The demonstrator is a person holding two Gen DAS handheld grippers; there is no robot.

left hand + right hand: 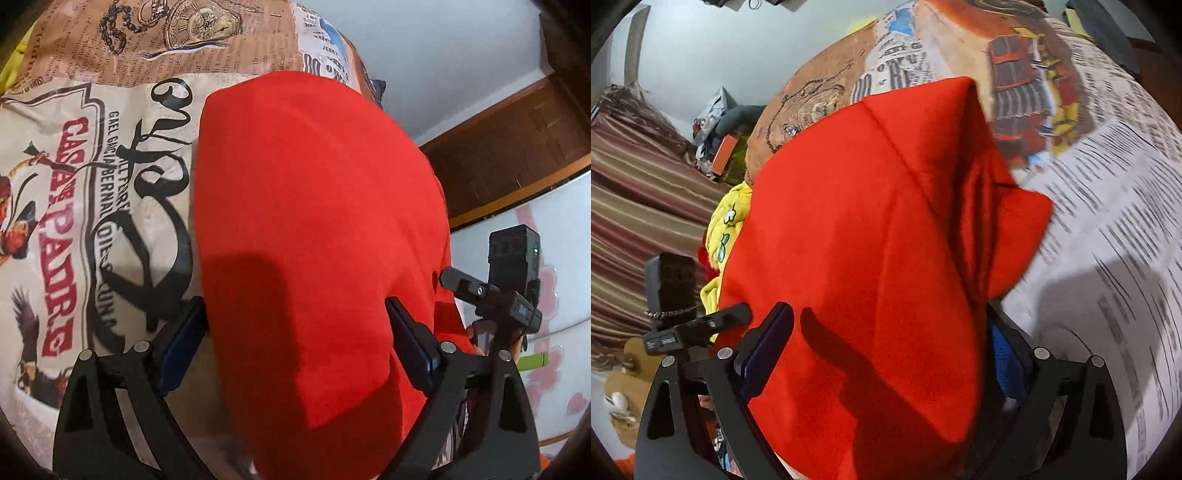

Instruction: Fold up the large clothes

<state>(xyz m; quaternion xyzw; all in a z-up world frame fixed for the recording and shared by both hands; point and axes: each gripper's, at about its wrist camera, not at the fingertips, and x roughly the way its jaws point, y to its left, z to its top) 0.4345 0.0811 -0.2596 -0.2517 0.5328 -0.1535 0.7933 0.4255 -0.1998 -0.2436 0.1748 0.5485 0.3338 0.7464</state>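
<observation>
— So where was the garment [314, 229]?

— Red cloth, spread over a printed sheet [74, 206] covered in newspaper motifs. It filled the middle of both wrist views and ran between the fingers of each gripper.

— What about the left gripper [295, 332]?

— Its jaws stood wide apart, one blue pad [177, 354] at the cloth's left edge, the other pad on its right side. They did not pinch it; the cloth passed between and over them. Whether it bore on the fabric could not be told.

— And the right gripper [886, 343]?

— Also spread wide. Its left pad [764, 354] sat at the cloth's edge, and the right finger was partly hidden under the red fabric. No clamp on the cloth showed.

— How did the cloth lie?

— In the right view a seam ran diagonally across it, and a folded flap [1015, 221] stuck out to the right over the sheet's printed text. Beyond its left edge lay a yellow cloth [727, 229].

— Anything else?

— Each view caught the other gripper's camera [513, 258] beside the cloth. A striped curtain [635, 206] hung at the left of the right view.
</observation>
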